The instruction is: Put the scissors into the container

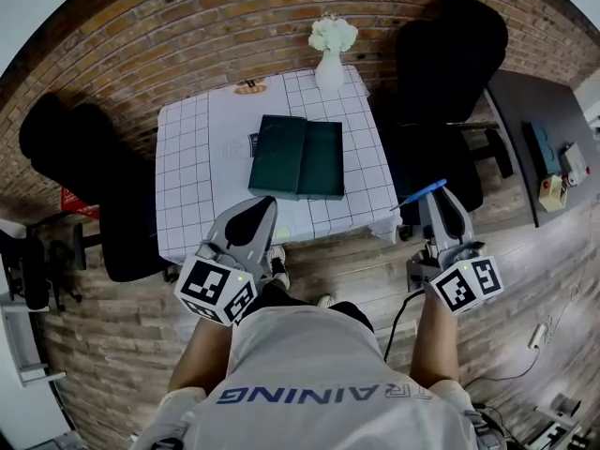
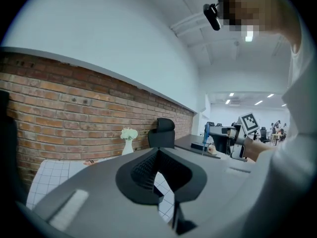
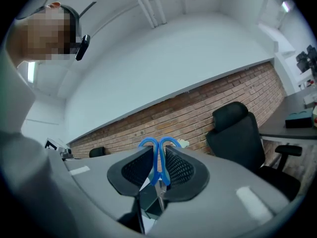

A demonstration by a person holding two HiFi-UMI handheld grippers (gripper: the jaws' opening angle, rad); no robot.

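The blue-handled scissors (image 3: 147,143) are clenched between the jaws of the right gripper (image 3: 159,150), handles up, off the table's edge at 4 o'clock from the open dark green container (image 1: 298,157) on the checked table (image 1: 187,157). The left gripper (image 2: 158,151), at the container's 6 o'clock, is closed on nothing.

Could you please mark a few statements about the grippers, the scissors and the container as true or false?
1. The right gripper is clamped on blue-handled scissors. True.
2. The scissors lie inside the dark green container. False: they are in the right gripper, beside the table.
3. A white vase of flowers stands near the table's far edge. True.
4. The left gripper holds the container. False: it holds nothing; the container lies open on the table.
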